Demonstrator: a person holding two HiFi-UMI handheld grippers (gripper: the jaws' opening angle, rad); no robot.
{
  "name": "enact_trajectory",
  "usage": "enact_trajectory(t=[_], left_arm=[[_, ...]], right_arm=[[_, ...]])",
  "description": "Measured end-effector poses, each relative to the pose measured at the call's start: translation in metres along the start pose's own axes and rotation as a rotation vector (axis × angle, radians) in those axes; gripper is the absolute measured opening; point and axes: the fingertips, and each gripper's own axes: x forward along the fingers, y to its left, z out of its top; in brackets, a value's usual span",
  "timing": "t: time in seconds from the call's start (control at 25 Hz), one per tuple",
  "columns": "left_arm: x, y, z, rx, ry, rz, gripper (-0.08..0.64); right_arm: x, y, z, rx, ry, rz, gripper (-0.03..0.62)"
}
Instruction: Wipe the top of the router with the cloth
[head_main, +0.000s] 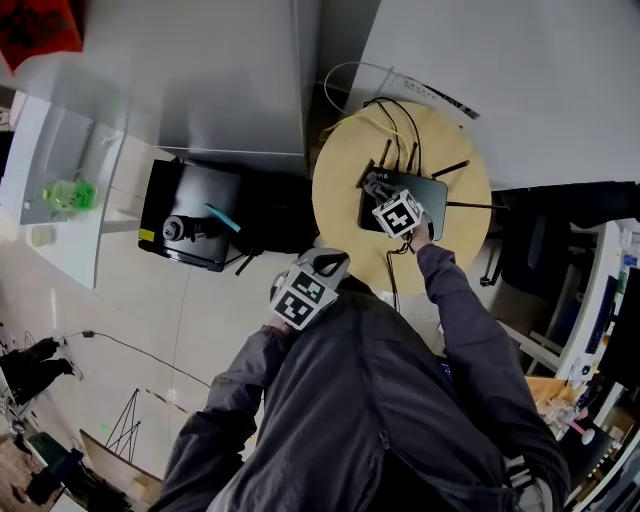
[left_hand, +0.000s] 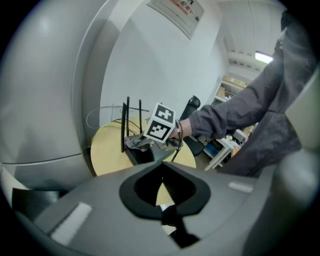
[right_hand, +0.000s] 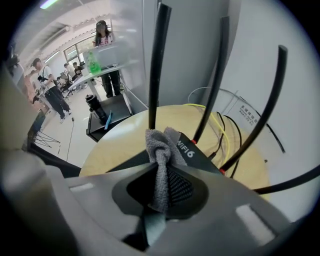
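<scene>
Round table (head_main: 340, 200): one router (head_main: 432, 192), one cloth (right_hand: 159, 150)

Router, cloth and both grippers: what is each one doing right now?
Router: lying flat on the round table, antennas raised.
Cloth: bunched up, pinched at one end, its loose end on the router's top.
Right gripper: shut on the cloth, over the router.
Left gripper: shut, empty, held off beside the table.
</scene>
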Motion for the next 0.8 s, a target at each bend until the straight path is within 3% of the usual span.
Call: enact_trajectory(t=[0.8], left_arm=[[0.038, -0.036, 0.012, 0.066, 0.049, -0.056, 0.0]], right_arm=[[-0.039, -0.087, -0.121, 0.194, 0.055, -0.106, 0.035]])
